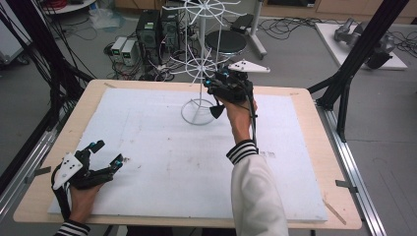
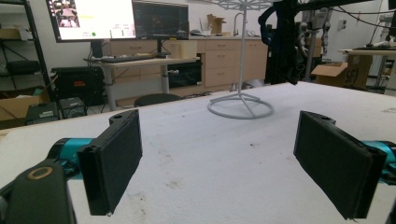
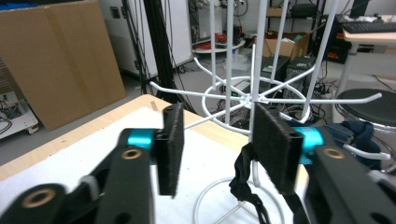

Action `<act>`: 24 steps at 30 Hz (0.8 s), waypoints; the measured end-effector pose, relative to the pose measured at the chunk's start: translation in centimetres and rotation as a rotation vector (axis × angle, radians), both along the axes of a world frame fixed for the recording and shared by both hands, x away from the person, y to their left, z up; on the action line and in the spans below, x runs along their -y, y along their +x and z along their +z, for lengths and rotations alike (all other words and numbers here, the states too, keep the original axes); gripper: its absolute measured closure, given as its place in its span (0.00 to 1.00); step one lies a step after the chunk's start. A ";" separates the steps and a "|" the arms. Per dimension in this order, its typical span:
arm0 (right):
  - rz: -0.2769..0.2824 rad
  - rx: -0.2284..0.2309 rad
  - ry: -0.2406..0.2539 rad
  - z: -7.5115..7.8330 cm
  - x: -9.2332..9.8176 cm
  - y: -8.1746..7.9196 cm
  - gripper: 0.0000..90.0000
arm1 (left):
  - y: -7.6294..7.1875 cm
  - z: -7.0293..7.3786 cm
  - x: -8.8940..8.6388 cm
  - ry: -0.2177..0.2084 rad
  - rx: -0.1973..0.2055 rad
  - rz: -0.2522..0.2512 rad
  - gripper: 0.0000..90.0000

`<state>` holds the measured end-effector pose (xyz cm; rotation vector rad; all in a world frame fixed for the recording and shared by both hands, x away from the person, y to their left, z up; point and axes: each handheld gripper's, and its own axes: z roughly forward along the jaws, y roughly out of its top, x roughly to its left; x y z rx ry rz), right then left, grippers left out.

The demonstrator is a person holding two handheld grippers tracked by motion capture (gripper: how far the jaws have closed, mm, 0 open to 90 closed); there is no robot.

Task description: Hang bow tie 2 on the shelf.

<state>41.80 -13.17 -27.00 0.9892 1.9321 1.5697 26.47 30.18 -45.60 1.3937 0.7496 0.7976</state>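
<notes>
On the near left part of the counter, the left tongs rest low over the white sheet, held by the person's left hand. In the left gripper view its two black jaws stand wide apart, with nothing between them except the bare white surface. These tongs are well apart from the white wire rack, which stands at the far middle of the counter on its round ring base.

Farther away, the right hand holds the right tongs raised, just beside the thin pole of the rack, near the lower ring of wire arms. In the right gripper view the jaws are partly apart. The pole of the rack rises just in front of the right-side jaw, and the wire arms spread out beyond the jaws.

A small black cloth piece hangs at the pole, just below and beside the inner edge of that right-side jaw, in the gap between the two jaws. The pads do not seem to press on it. In the high view the same black piece shows under the tongs, above the ring base. I cannot tell how it is fixed to the rack.
</notes>
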 end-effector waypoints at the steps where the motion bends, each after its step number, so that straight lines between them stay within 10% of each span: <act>1: 0.003 0.013 -0.007 0.2 0.1 -0.2 0.52 | 0.0 0.0 0.0 0.001 0.000 0.000 0.18; 7: 0.006 0.022 -0.055 1.1 0.7 -1.8 0.12 | 0.0 0.0 0.0 0.005 -0.001 0.000 0.18; 16: 0.034 0.082 -0.104 -0.1 5.3 -6.7 0.01 | -0.1 0.0 0.0 0.011 0.002 0.000 0.18; 24: -0.019 0.112 -0.095 -5.1 11.3 -11.9 0.01 | -0.1 0.0 0.1 0.014 0.001 0.000 0.18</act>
